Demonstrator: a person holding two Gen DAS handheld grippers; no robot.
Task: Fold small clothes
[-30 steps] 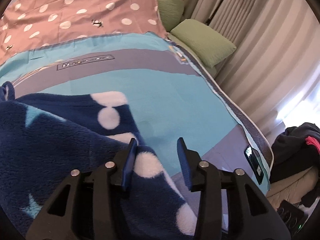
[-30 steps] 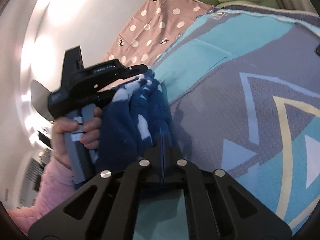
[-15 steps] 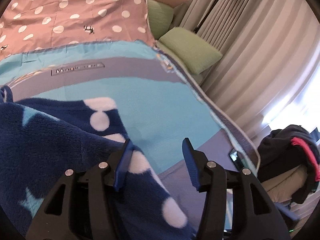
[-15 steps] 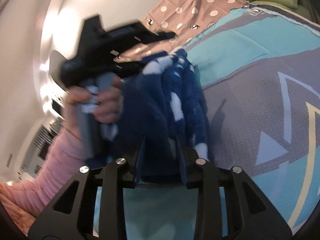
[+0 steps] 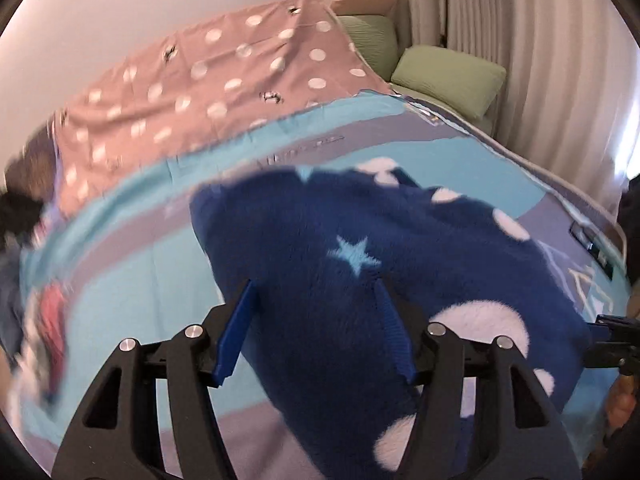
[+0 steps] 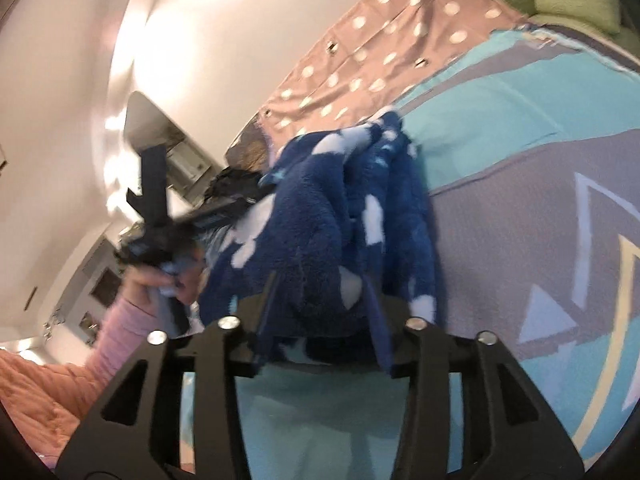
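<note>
A dark blue fleece garment (image 5: 360,264) with white dots and a pale star lies bunched on the turquoise and grey blanket (image 5: 132,280). My left gripper (image 5: 316,320) hangs over its near end. Its jaws are opening with fleece between them, the right finger (image 5: 394,336) sunk in the pile and the left finger (image 5: 240,328) at the garment's edge. In the right wrist view the garment (image 6: 320,216) stands heaped. My right gripper (image 6: 322,312) is opening too, with a fold of fleece loose between its fingers. A hand in a pink sleeve (image 6: 120,332) holds the blurred left gripper body (image 6: 160,216) beside the heap.
A pink dotted sheet (image 5: 224,80) covers the far part of the bed, with green pillows (image 5: 448,76) and curtains (image 5: 540,40) behind. Dark clothes (image 5: 632,216) lie off the right edge. Blurred red and white items (image 5: 48,320) sit at the left. An orange quilt (image 6: 36,392) lies near the sleeve.
The right jaws went from shut on the fleece to well apart. The left gripper swung sideways, so the garment now sits between its wider jaws instead of off to the left.
</note>
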